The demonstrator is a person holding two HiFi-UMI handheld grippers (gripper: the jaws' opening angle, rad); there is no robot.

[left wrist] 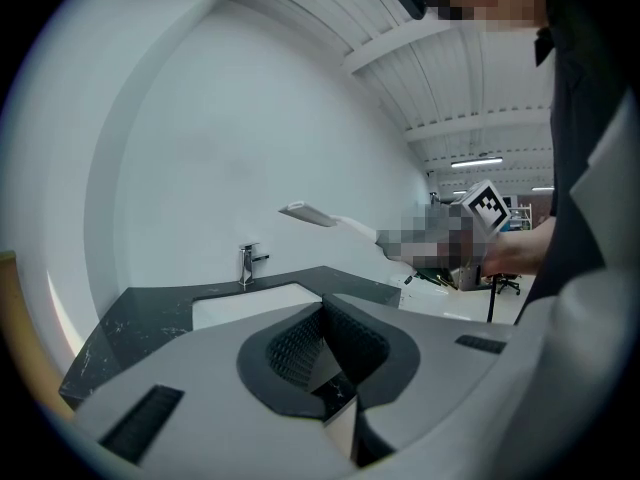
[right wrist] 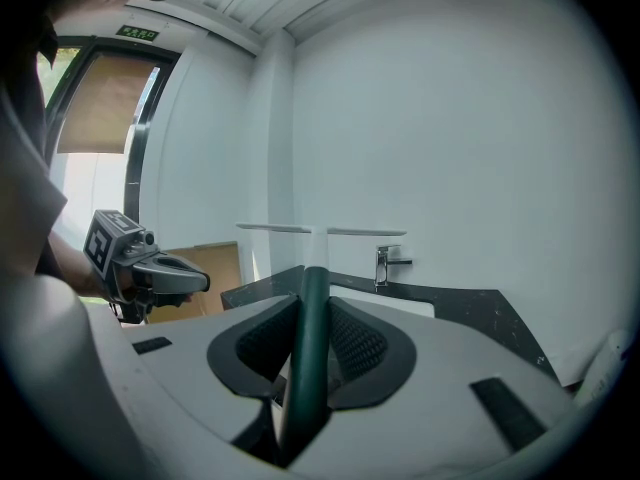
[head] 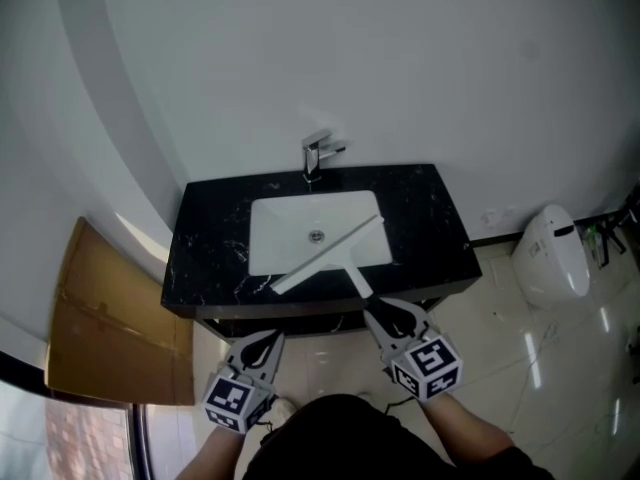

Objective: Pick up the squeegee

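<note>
Right tongs (right wrist: 312, 313) clamped on squeegee (head: 325, 253) handle, blade out ahead, above sink (head: 280, 223). Left tongs (left wrist: 322, 343) closed, empty, apart to squeegee's left.

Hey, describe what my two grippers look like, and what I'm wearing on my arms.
The left gripper and right gripper are light grey shells, each tapering to two fingers lined with black ribbed pads. Each carries a white cube with black square markers. No cables show. The person wears a dark top; its sleeves stop short of the wrists.
</note>
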